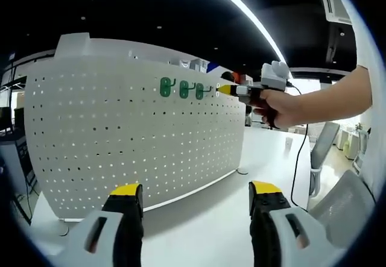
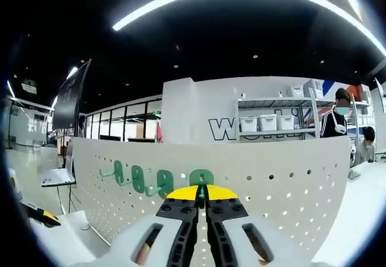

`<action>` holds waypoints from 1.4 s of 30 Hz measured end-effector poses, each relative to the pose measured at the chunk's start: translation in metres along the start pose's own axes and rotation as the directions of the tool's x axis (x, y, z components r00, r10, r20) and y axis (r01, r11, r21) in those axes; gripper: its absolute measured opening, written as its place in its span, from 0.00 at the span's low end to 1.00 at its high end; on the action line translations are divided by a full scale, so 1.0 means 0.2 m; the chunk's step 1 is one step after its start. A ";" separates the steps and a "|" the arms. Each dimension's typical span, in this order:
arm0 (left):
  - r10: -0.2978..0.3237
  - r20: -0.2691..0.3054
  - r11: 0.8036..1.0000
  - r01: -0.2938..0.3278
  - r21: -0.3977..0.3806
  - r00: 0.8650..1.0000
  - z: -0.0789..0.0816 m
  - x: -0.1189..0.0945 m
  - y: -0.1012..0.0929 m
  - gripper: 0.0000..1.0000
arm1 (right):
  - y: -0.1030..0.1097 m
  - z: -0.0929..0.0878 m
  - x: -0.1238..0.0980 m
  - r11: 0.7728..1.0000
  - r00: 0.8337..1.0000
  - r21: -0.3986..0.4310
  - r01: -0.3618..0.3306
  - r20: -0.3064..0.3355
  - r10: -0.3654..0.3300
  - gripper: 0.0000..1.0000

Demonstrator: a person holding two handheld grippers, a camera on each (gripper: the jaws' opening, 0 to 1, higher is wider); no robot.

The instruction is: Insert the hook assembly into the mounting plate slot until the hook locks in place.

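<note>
A white pegboard mounting plate (image 1: 120, 128) stands upright on a white table. Three green hooks (image 1: 183, 89) hang in a row near its top edge. In the left gripper view, a hand holds my right gripper (image 1: 228, 90) with its yellow tips against the board, just right of that row. In the right gripper view its jaws are closed together at a fourth green hook (image 2: 201, 177), which sits against the plate (image 2: 283, 176) beside the other green hooks (image 2: 138, 178). My left gripper (image 1: 196, 190) hangs open in front of the board's lower part, holding nothing.
The white table (image 1: 205, 219) runs under and in front of the board. A black cable (image 1: 298, 158) hangs from the right gripper, and grey chairs (image 1: 344, 201) stand on the right. Behind the board are shelves with white bins (image 2: 268, 122) and two people (image 2: 338, 119).
</note>
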State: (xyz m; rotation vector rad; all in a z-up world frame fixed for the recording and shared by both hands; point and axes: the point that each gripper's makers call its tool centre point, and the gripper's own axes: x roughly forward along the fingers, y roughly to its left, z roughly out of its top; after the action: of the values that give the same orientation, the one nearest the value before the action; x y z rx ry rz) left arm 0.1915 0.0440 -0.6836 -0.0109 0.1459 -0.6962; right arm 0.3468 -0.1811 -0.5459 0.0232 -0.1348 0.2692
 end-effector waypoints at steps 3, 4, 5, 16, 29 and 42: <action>0.006 -0.005 1.000 -0.006 -0.003 1.000 -0.01 0.00 0.02 0.73 | 0.00 0.00 0.01 1.000 1.000 0.002 0.003 0.004 -0.003 0.00; 0.007 -0.005 1.000 -0.007 -0.003 1.000 -0.01 0.00 0.02 0.73 | 0.00 0.00 0.01 1.000 1.000 0.004 0.003 0.004 -0.003 0.00; 0.007 -0.005 1.000 -0.007 -0.003 1.000 -0.01 0.00 0.02 0.73 | 0.00 0.01 0.02 1.000 1.000 0.002 0.001 0.007 -0.001 0.00; 0.004 -0.018 1.000 -0.004 -0.006 1.000 -0.02 0.02 0.02 0.73 | -0.02 0.00 0.04 1.000 1.000 -0.005 -0.007 0.002 0.007 0.00; 0.007 -0.020 1.000 -0.007 -0.010 1.000 -0.03 0.02 0.03 0.72 | 0.00 -0.03 0.06 1.000 1.000 -0.010 -0.009 -0.017 0.009 0.00; 0.011 -0.020 1.000 -0.012 -0.017 1.000 -0.03 0.02 0.04 0.71 | 0.00 -0.04 0.07 0.998 0.998 -0.038 0.056 -0.012 -0.057 0.01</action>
State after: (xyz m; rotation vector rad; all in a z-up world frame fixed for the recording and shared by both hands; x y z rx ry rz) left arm 0.1976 0.0479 -0.6902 -0.0193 0.1712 -0.6837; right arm 0.3606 -0.1765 -0.5519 -0.0121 -0.1260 0.2105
